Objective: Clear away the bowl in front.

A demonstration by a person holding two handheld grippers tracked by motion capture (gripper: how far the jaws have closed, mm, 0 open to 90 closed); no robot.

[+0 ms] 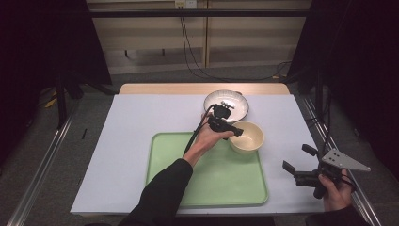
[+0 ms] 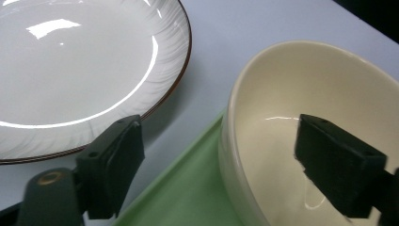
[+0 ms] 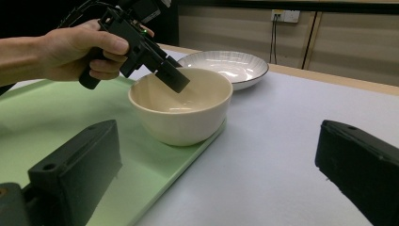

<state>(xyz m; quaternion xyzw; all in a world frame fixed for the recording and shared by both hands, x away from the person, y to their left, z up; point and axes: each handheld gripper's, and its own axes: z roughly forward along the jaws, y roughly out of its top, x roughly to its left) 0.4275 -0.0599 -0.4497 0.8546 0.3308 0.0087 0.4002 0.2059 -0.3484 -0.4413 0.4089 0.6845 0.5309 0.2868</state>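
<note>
Two grippers are showing from above: the left gripper (image 1: 229,126) is hanging spread over the rim of a cream bowl (image 1: 248,137) sitting on the green tray's (image 1: 164,155) far right corner. Its own view is showing the bowl's (image 2: 301,108) glossy wall between parted jaws. The right gripper (image 3: 214,172) is waiting spread, well apart from the bowl (image 3: 181,113).

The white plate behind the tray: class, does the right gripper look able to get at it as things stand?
Probably yes. The right gripper, jaws open, hovers over bare table with nothing between it and the white plate; the cream bowl and left gripper sit left of that path.
</note>
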